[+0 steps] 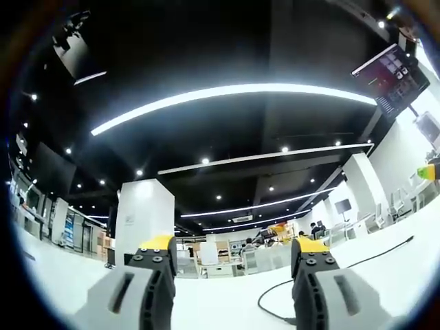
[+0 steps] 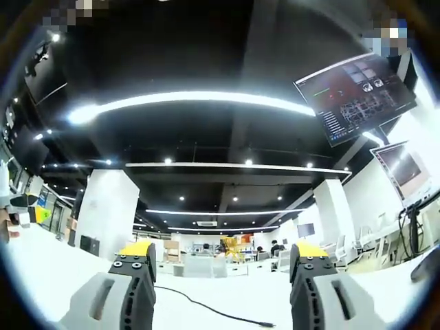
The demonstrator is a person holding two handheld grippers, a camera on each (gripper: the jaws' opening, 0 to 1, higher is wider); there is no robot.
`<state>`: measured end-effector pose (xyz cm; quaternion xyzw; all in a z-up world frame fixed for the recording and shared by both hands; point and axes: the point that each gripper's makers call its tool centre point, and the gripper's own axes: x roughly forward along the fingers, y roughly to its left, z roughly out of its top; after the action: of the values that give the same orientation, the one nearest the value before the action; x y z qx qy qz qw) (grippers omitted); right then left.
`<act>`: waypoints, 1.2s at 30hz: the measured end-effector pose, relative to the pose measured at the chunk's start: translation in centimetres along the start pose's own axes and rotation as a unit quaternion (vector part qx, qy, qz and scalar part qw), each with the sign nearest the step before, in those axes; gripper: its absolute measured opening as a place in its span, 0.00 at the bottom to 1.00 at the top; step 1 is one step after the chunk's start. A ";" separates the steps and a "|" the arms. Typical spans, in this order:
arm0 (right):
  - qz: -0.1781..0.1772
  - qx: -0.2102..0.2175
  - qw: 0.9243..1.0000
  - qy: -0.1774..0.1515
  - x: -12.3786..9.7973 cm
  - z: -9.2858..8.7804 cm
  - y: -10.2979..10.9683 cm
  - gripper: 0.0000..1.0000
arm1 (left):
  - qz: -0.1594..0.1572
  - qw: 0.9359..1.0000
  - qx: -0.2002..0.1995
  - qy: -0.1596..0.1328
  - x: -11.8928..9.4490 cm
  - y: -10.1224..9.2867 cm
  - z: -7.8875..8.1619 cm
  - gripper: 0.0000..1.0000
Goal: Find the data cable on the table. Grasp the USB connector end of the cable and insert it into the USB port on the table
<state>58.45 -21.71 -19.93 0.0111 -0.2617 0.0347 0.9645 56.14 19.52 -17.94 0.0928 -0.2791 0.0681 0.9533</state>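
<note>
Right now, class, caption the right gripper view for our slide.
Open right gripper faces a black cable lying on the white table.

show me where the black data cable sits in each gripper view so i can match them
left gripper view: the thin black data cable loops low between the fingers, then runs up-right across the white table.
right gripper view: the cable crosses the bottom centre, slanting down to the right.
shared landmark: the long curved white ceiling light strip.
</note>
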 end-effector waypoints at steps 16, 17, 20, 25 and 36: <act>0.000 0.004 1.000 0.001 0.0 -0.1 -0.1 0.80 | 0.001 1.000 -0.001 0.004 0.0 0.0 -0.2 0.68; 0.000 0.004 1.000 0.001 0.0 -0.1 -0.1 0.80 | 0.001 1.000 -0.001 0.003 0.0 0.0 -0.2 0.68; -0.001 0.005 1.000 0.000 0.0 -0.1 -0.2 0.80 | -0.002 1.000 -0.006 -0.003 0.1 -0.2 0.0 0.68; -0.001 0.003 1.000 -0.004 0.0 0.1 -0.2 0.80 | -0.006 1.000 -0.010 -0.008 0.1 -0.3 0.2 0.69; 0.009 -0.014 1.000 0.001 0.3 -0.1 0.4 0.80 | -0.025 0.999 -0.016 -0.023 0.4 -1.0 0.5 0.63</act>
<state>58.76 -21.28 -19.83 -0.0045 -0.2611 0.0399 0.9645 56.39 18.51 -17.48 0.0861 -0.2997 0.0376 0.9494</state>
